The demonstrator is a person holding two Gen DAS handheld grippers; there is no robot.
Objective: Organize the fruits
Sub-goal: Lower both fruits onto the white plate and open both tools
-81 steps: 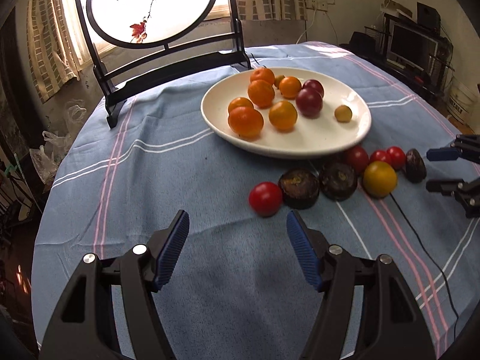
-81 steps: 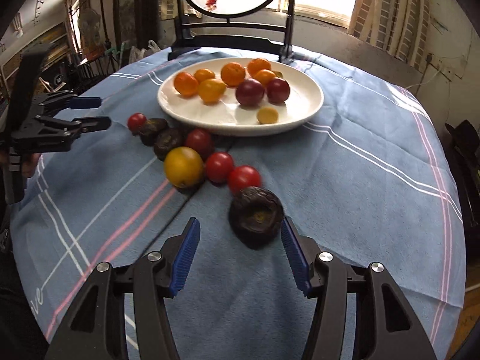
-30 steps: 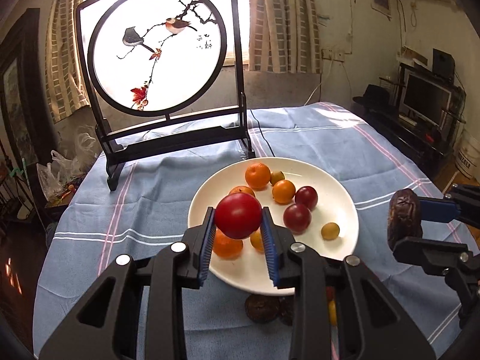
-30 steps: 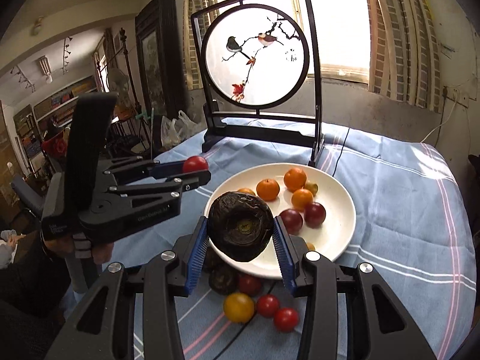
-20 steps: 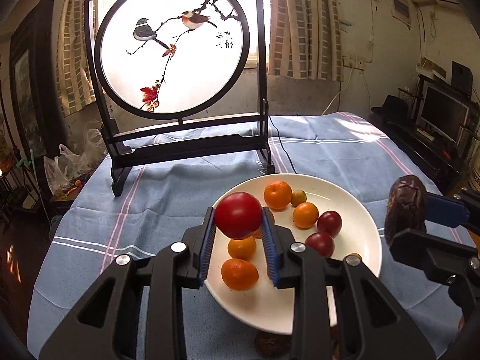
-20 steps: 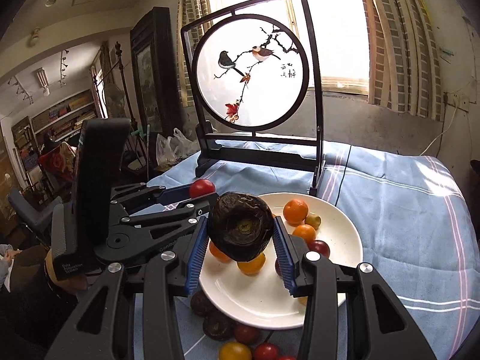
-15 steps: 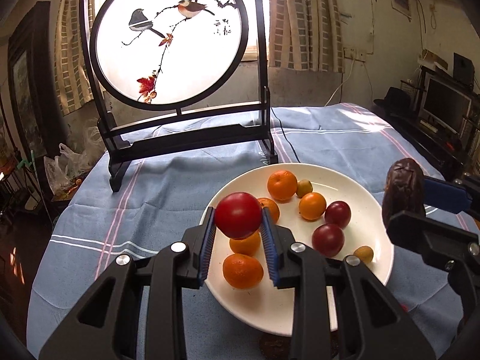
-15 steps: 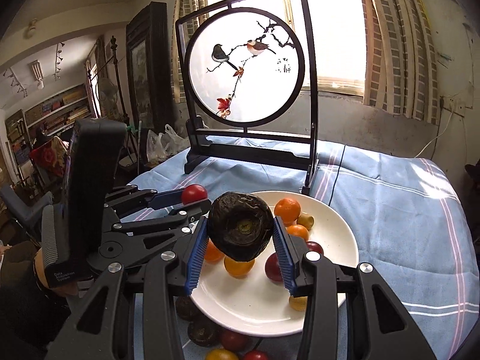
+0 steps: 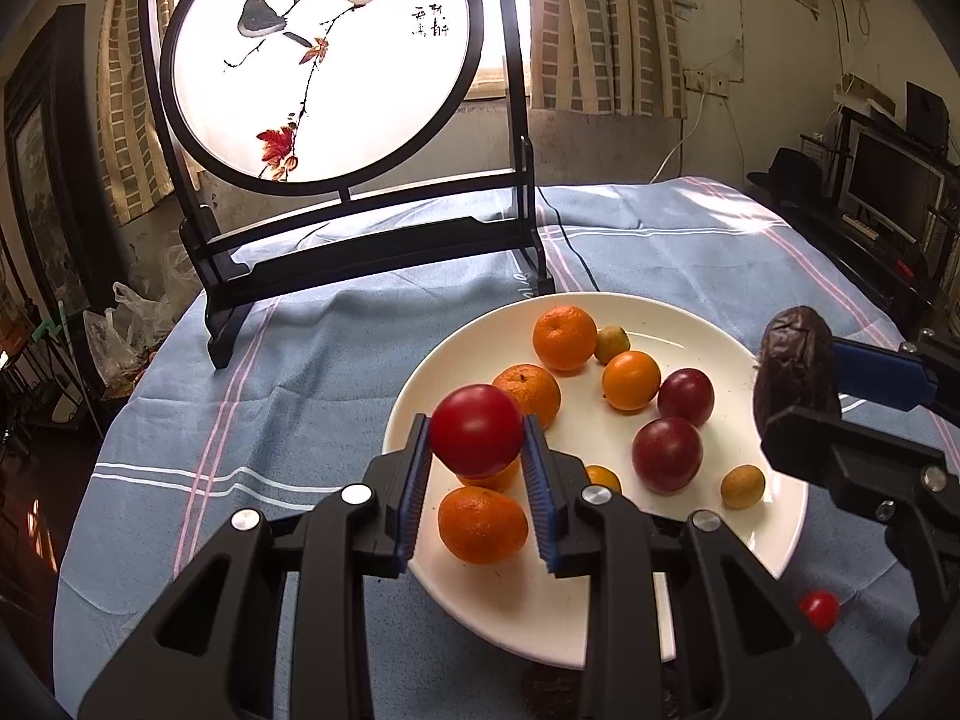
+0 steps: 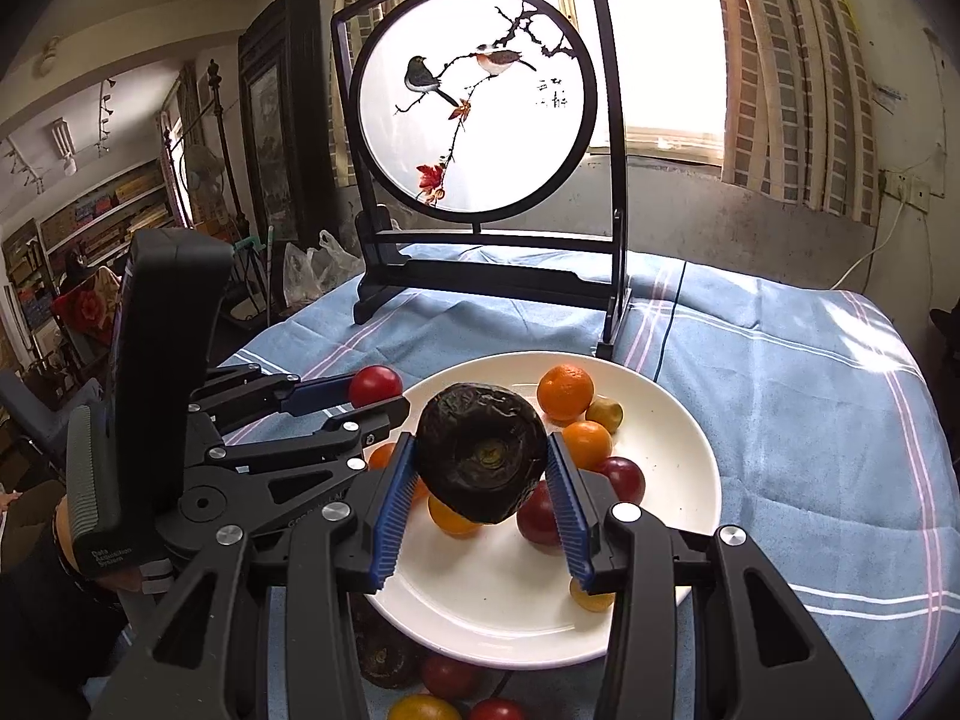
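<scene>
Left wrist view: left claw (image 9: 477,450) pinching a red tomato (image 9: 477,429) between blue pads, held above the near left part of the white plate (image 9: 786,540). On the plate: four orange mandarins (image 9: 564,337), two dark red plums (image 9: 667,455), small yellowish fruits (image 9: 742,485). At the right edge, right claw (image 9: 801,387) clamped on a dark wrinkled fruit (image 9: 795,369), hanging over the plate's right rim. One small red tomato (image 9: 819,611) on the blue striped cloth of the desk (image 9: 288,372), just off the plate's near right edge. Round bird-painted screen (image 9: 318,60) in a black stand, upright on the desk behind the plate.

Right wrist view: right claw (image 10: 480,468) pinching the dark wrinkled fruit (image 10: 480,459), stem scar facing the camera, over the near half of the plate (image 10: 678,438). Left claw (image 10: 375,393) at left, side-on, gripping the red tomato (image 10: 375,385) over the plate's left rim. Mandarins (image 10: 565,391) and plums (image 10: 624,477) on the plate, partly hidden behind the held fruit. More dark fruits (image 10: 384,657), red tomatoes (image 10: 450,675) and one yellow fruit (image 10: 423,708) on the cloth in front of the plate. Screen (image 10: 477,99) upright beyond the plate.
</scene>
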